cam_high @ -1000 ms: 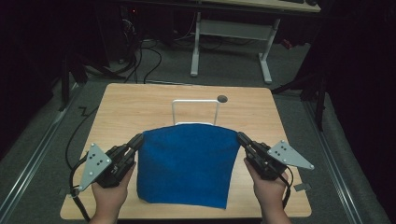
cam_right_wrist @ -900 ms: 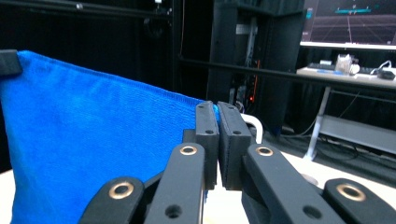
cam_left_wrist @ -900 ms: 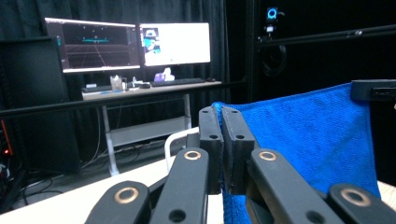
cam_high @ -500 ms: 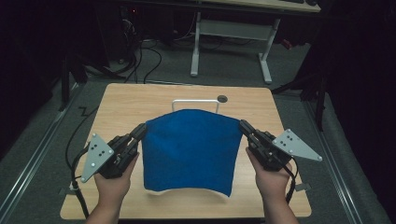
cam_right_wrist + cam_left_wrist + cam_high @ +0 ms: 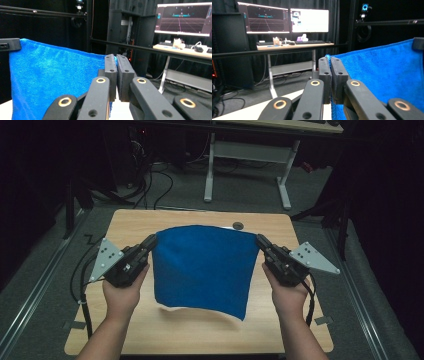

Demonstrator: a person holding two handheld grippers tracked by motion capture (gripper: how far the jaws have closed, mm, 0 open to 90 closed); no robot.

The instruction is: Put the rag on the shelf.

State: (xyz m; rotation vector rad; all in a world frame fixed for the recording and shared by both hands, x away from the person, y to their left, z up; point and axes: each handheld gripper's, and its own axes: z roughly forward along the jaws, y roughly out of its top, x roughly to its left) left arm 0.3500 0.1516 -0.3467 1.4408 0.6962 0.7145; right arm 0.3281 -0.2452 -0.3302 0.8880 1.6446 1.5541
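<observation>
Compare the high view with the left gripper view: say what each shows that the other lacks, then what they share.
High view alone: the wooden table, both hands, and the right tool pinching the blue cloth's other top corner, the cloth hanging above the table.
Left gripper view alone: two lit monitors on a desk.
Shared: the left tool shut on the blue cloth's corner.

text: none legible | monitors [image 5: 283, 20]: screen content too small to read | labels: none
</observation>
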